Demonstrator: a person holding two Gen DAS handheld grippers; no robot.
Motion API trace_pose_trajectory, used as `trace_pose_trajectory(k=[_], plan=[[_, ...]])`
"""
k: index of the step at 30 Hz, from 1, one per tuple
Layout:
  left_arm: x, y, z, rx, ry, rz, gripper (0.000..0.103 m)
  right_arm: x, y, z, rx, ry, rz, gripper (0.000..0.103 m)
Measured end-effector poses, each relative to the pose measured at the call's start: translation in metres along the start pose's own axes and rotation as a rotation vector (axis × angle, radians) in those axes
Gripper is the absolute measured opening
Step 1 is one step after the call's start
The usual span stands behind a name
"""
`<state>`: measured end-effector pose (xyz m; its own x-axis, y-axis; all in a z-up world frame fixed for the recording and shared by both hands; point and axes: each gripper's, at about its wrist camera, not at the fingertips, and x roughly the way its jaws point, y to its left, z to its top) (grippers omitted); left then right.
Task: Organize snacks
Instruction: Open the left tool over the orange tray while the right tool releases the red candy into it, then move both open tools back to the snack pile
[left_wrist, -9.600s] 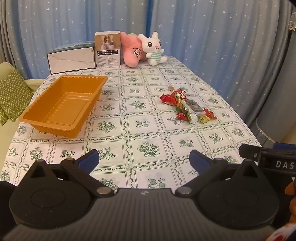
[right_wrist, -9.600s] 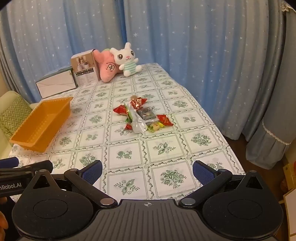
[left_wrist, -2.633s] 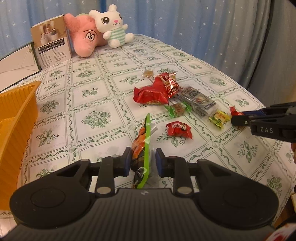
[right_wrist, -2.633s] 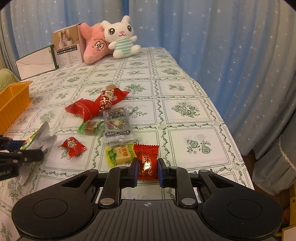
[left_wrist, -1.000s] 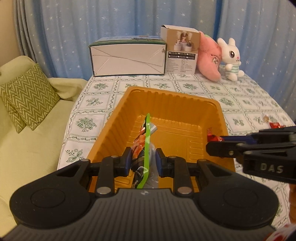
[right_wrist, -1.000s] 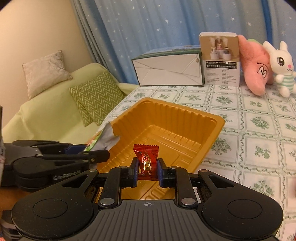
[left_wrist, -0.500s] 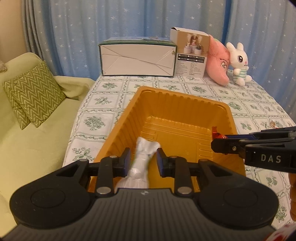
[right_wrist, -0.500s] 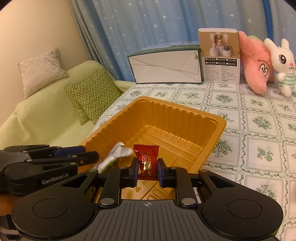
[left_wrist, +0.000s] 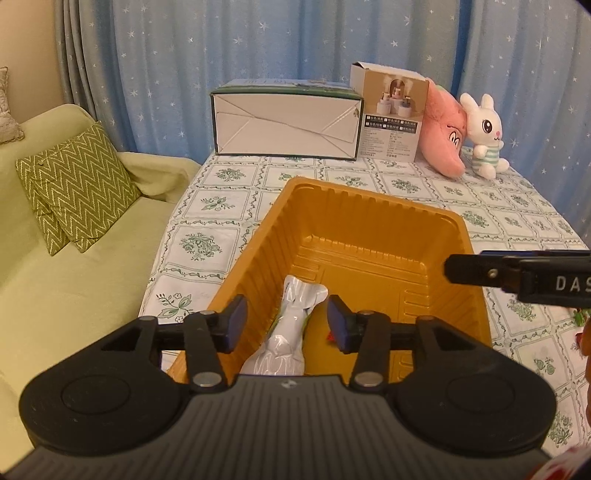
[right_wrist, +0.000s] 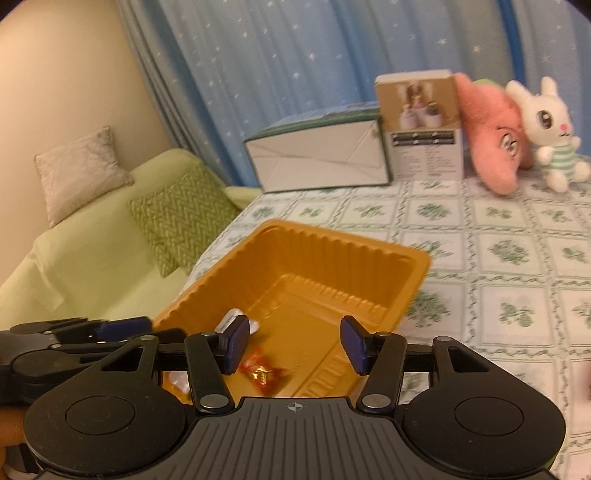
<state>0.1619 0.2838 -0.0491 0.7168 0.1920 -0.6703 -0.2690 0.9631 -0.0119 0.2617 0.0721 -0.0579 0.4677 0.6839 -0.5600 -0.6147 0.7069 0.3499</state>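
Observation:
An orange plastic tray (left_wrist: 369, 206) stands on the floral tablecloth; it also shows in the right wrist view (right_wrist: 317, 236). My left gripper (left_wrist: 288, 321) is open above the tray's near end, over a silvery snack packet (left_wrist: 291, 332) that lies inside the tray. My right gripper (right_wrist: 293, 345) is open above the tray. A red candy (right_wrist: 262, 373) lies on the tray floor below it, next to the silvery packet (right_wrist: 232, 319). The right gripper's fingers (left_wrist: 517, 273) reach in from the right in the left wrist view.
A white box (left_wrist: 286, 123), a small brown carton (left_wrist: 391, 118), a pink plush (left_wrist: 443, 136) and a white bunny plush (left_wrist: 484, 133) stand at the table's far edge. A green sofa with zigzag cushions (left_wrist: 74, 188) is to the left. Blue curtains hang behind.
Both grippers have opened over the tray. The silvery packet has dropped from the left gripper and the red candy from the right; both now lie in the tray.

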Motion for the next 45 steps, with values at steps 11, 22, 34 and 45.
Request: trace_pose_trajectory(k=[11, 22, 34, 45], plan=[[-0.041, -0.038, 0.007, 0.013, -0.067, -0.068, 0.054, -0.083, -0.019, -0.012, 0.044, -0.147, -0.160, 0.055], [-0.103, -0.114, -0.012, 0.053, -0.103, -0.190, 0.068, -0.188, -0.054, -0.053, 0.162, -0.197, -0.335, 0.055], [-0.123, -0.187, -0.053, 0.092, -0.039, -0.273, 0.078, -0.263, -0.103, -0.119, 0.311, -0.182, -0.488, 0.055], [-0.088, -0.226, -0.069, 0.136, 0.038, -0.289, 0.078, -0.253, -0.149, -0.136, 0.389, -0.161, -0.521, 0.055]])
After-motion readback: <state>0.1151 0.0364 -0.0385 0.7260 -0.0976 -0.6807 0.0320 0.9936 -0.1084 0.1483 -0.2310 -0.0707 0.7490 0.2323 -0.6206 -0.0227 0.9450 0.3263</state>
